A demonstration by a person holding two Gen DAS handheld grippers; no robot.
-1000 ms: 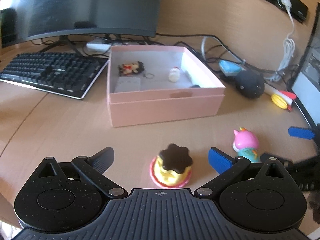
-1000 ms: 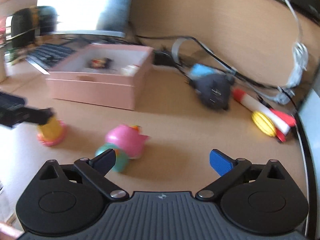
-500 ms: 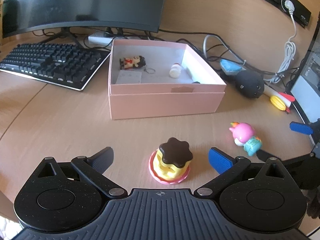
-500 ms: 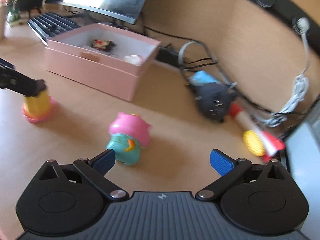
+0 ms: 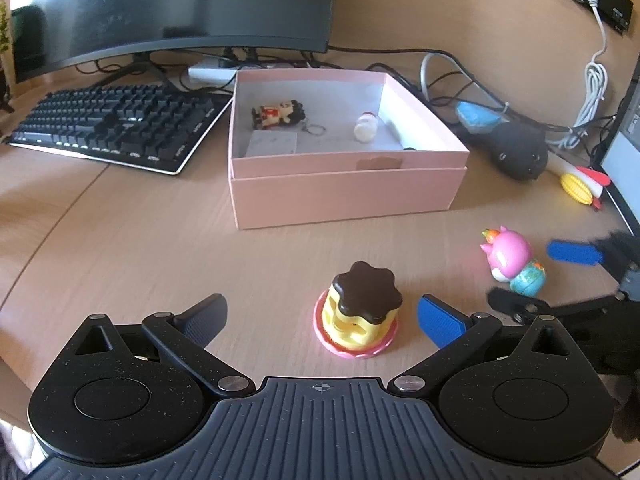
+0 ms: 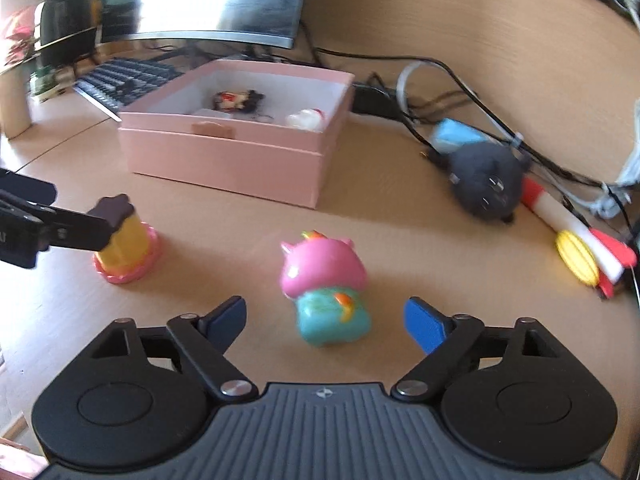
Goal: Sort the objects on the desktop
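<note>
A yellow pudding toy (image 5: pixel 362 312) with a brown top and pink base stands on the wooden desk, between the fingers of my open left gripper (image 5: pixel 324 316). It also shows in the right wrist view (image 6: pixel 126 246). A pink and teal animal toy (image 6: pixel 326 292) stands between the fingers of my open right gripper (image 6: pixel 326 322); it shows in the left wrist view (image 5: pixel 514 260) too. An open pink box (image 5: pixel 344 192) behind holds a small doll keychain (image 5: pixel 278 114), a card and a white figure (image 5: pixel 365 128).
A black keyboard (image 5: pixel 112 124) and a monitor (image 5: pixel 168 4) stand at the back left. A dark plush (image 5: pixel 518 152), a blue item, a red, white and yellow toy (image 5: pixel 580 182) and cables lie at the back right.
My right gripper has moved up to the pink and teal toy, which now sits between its fingers. My left gripper has stayed around the pudding toy, drawn back slightly.
</note>
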